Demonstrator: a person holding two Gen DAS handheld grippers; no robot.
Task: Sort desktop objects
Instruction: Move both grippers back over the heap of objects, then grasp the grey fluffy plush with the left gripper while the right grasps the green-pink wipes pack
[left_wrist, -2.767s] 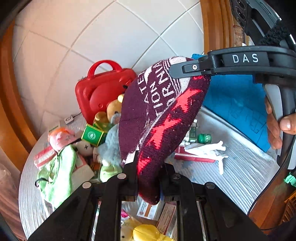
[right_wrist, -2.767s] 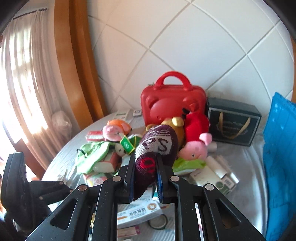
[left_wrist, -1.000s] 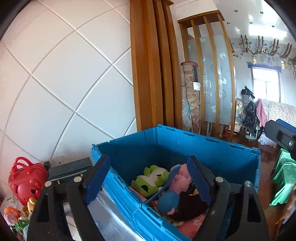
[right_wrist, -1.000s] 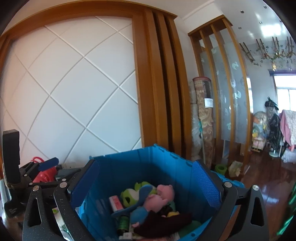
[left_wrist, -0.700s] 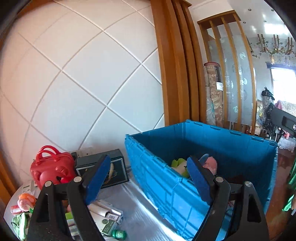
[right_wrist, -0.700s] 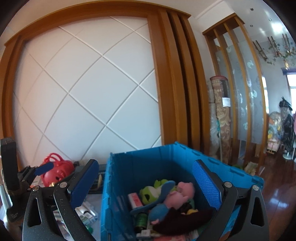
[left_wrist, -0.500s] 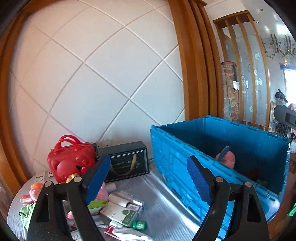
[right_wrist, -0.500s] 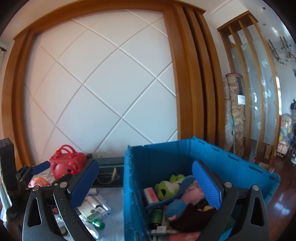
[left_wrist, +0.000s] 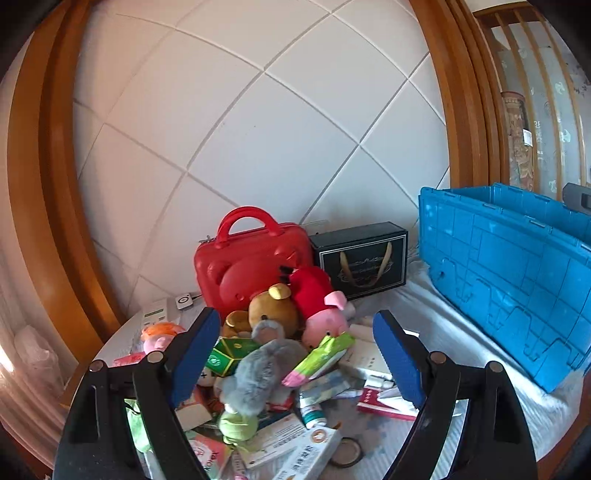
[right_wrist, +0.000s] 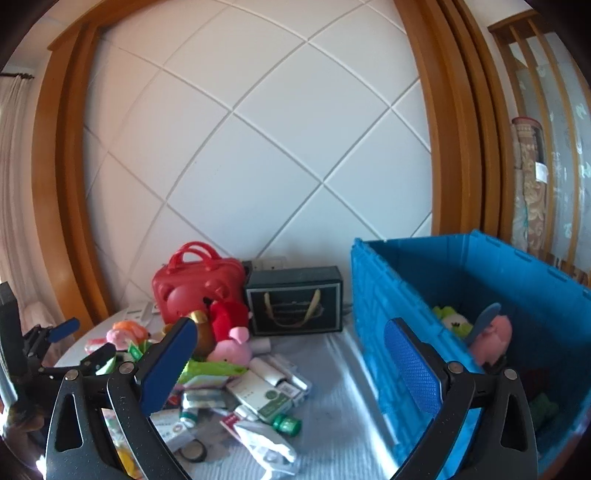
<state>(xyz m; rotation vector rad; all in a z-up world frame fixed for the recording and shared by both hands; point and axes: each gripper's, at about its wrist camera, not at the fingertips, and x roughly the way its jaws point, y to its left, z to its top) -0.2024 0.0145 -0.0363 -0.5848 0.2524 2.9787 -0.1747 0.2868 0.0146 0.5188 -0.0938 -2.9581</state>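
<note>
Left wrist: cluttered table (left_wrist: 436, 332) (grey cloth), white-panelled wall (left_wrist: 277, 147)

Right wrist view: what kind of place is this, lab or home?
Most likely a home living area, not a lab. A cloth-covered table is heaped with plush toys and small boxes beside a blue crate, against a white quilted wall panel framed in wood.

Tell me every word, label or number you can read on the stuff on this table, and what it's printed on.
Nothing reads in full.
"Yoko" or similar, pink letters, only a guess: packet at the front of the pile.
Gold script: black gift box, too blurred to read.
Chinese print: white carton, too blurred.
Green round logo: white box, text too small.
Green carton: emblem only, lettering unreadable.
Blue crate: no text seen.
</note>
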